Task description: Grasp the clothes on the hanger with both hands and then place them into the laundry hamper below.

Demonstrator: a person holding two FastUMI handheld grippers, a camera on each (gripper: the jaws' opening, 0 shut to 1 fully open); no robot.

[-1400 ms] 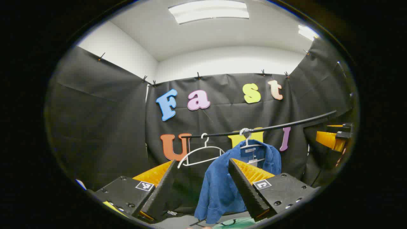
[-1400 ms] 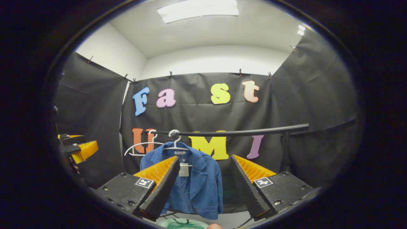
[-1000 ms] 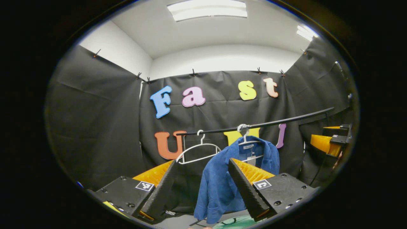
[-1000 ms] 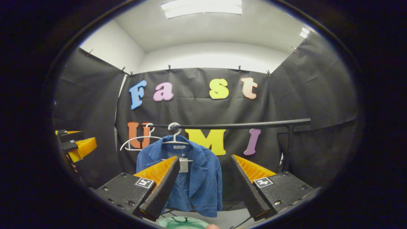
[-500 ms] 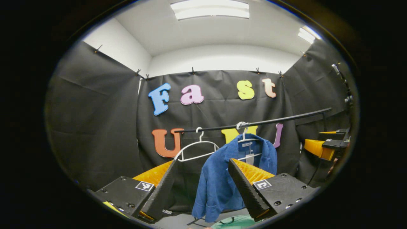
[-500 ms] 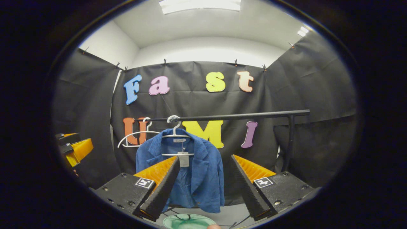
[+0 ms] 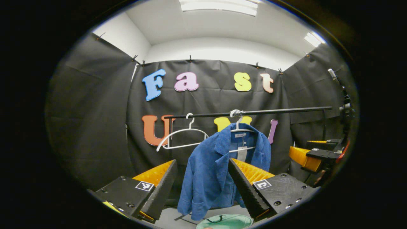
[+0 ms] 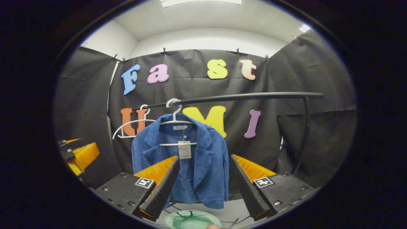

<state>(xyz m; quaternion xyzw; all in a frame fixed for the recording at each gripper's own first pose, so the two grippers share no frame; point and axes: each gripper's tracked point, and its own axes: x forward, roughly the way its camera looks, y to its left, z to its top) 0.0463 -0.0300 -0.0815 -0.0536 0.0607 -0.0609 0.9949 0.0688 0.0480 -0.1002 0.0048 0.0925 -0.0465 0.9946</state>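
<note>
The step in hand looks like the approach — neither gripper has reached the garment yet. The blue jacket (image 8: 181,165) hangs on a white hanger (image 8: 174,120) from the black rail (image 8: 241,96), with an empty white hanger (image 7: 181,138) just beside it on the rail. The left gripper (image 7: 202,187) has its fingers spread wide and holds nothing; the right gripper (image 8: 203,187) is likewise spread and empty, the jacket framed between its fingers but well beyond them. The green laundry hamper (image 8: 192,220) sits below the jacket, its rim at the bottom of both views. The next move, I judge, calls for each gripper to come forward and close on one shoulder or side of the jacket — then lift it off the hanger. A neck label and a hanging tag (image 8: 184,149) show on the jacket; their writing is too small to read.
</note>
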